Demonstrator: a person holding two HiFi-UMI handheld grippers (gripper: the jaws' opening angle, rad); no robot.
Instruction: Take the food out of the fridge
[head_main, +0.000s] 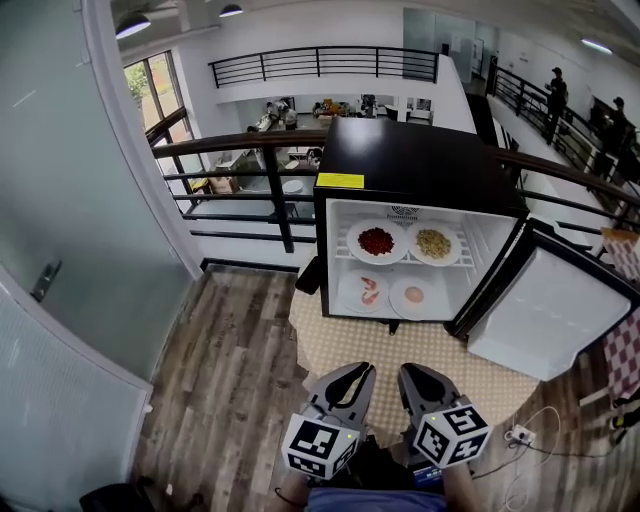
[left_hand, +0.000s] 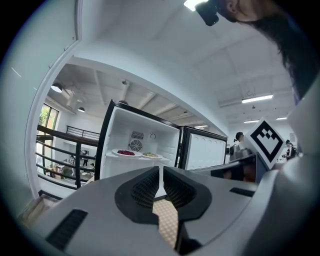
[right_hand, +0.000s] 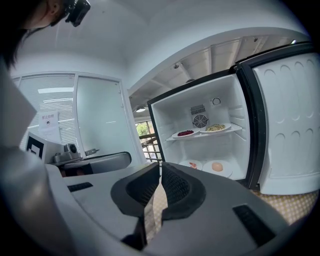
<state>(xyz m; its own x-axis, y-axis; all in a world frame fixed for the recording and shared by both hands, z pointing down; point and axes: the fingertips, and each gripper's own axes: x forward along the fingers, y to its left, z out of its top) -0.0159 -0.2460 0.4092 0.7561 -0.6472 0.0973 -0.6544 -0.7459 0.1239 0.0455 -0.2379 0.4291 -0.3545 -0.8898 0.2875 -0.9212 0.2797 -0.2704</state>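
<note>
The left gripper (head_main: 354, 372) and right gripper (head_main: 411, 373) hang side by side, jaws pressed together on nothing, aimed at the open mini fridge (head_main: 420, 160), probably readying a reach. Inside, well apart from them, sit white plates (head_main: 351, 243). Red bits (head_main: 376, 241) and yellowish crumbs (head_main: 434, 243) are on the upper shelf, shrimp-like pieces (head_main: 368, 291) and a pink lump (head_main: 413, 295) below. The door (head_main: 550, 315) stands wide at right, leaving access.

Head view downward, gripper views level, sharing fridge (head_main: 410, 150)
</note>
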